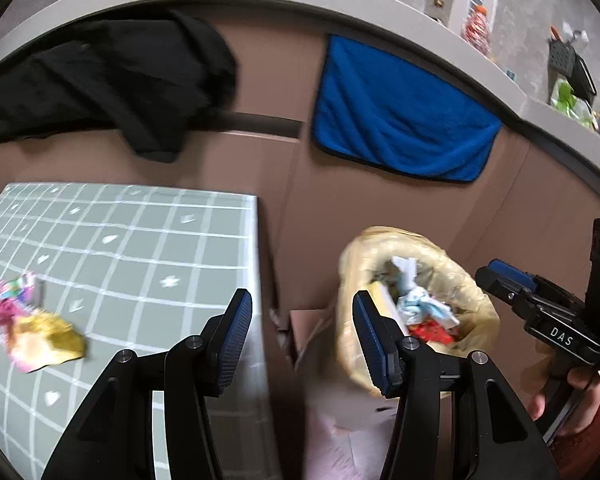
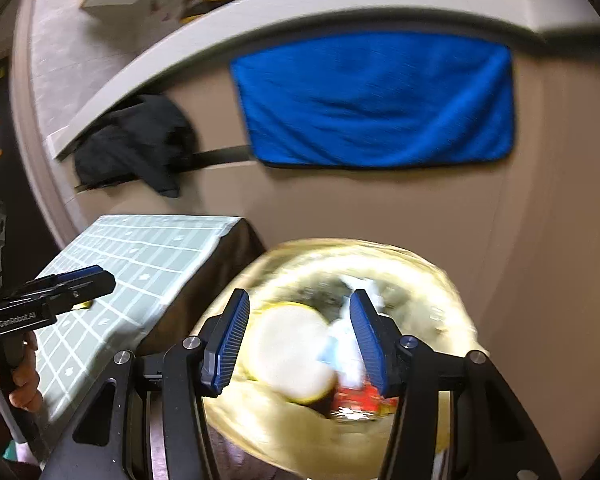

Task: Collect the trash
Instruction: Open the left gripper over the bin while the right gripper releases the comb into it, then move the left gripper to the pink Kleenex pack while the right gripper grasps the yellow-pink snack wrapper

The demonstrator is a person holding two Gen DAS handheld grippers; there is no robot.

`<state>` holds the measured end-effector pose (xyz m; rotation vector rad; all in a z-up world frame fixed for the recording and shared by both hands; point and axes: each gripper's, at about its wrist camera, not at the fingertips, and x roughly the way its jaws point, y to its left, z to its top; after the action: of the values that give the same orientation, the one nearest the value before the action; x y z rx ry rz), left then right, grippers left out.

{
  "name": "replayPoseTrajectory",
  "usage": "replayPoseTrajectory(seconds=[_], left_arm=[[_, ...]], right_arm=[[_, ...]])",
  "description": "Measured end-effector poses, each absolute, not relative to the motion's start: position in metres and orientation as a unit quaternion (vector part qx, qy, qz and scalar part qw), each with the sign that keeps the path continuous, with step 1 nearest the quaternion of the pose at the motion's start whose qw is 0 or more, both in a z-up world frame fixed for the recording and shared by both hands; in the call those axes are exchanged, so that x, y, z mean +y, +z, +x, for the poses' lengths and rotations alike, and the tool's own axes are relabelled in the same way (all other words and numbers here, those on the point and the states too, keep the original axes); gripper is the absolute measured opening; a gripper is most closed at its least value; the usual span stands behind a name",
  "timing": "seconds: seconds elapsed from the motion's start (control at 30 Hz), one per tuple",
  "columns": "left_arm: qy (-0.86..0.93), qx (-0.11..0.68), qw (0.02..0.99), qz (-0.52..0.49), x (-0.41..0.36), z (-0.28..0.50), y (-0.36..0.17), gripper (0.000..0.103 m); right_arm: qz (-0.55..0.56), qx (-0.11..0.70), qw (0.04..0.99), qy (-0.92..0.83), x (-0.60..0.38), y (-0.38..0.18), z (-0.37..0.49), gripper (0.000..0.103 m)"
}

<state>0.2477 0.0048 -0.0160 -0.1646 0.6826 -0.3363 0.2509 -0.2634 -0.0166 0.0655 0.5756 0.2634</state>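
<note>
Right gripper [image 2: 298, 344] spread, empty, directly above bin [image 2: 440, 280]; bin holds white disc [image 2: 290, 354], tissue [image 2: 342, 354], red wrapper [image 2: 358, 398]. Left gripper [image 1: 302, 336] spread, empty; wrappers [image 1: 32, 324] on table [image 1: 148, 240] to its left.

Counts only. Two grippers: left gripper [image 1: 302, 336], right gripper [image 2: 298, 340], each with two blue-padded jaws set apart, nothing between them. One desk [image 1: 140, 240] with a green checked cover. Two crumpled wrappers on it, lying together: one gold wrapper [image 1: 46, 342], one pink wrapper [image 1: 8, 300]. One trash bin [image 2: 452, 280] with a yellowish liner beside the desk; inside, one round pale lid [image 2: 290, 352], one red packet [image 2: 356, 398], and white-blue crumpled paper [image 1: 424, 306], piece count unclear. One blue towel [image 1: 400, 120] hanging. One black cloth [image 1: 112, 80] draped.
</note>
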Motion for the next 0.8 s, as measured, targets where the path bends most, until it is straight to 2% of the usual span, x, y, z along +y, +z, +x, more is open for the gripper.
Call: replayPoseTrajectory(seconds=[0.23,0.5,0.63,0.8], left_arm=[[-0.108,0.326,0.934,-0.098,0.092,0.236,-0.026,0.053],[-0.047,0.300,0.944,-0.127,0.221,0.262,-0.027,0.053],[-0.033,0.330,0.926,-0.179,0.281,0.301,-0.040,0.053],[-0.025,0.385,0.902,-0.195,0.317,0.340,-0.069,0.053]], right_arm=[[-0.022,0.273,0.939,0.206,-0.186,-0.007,0.248,0.050],[-0.064,0.314,0.895,0.311,-0.087,-0.024,0.263,0.050],[-0.093,0.334,0.871,0.349,-0.043,-0.036,0.264,0.050],[-0.118,0.358,0.831,0.409,0.006,-0.046,0.272,0.050]])
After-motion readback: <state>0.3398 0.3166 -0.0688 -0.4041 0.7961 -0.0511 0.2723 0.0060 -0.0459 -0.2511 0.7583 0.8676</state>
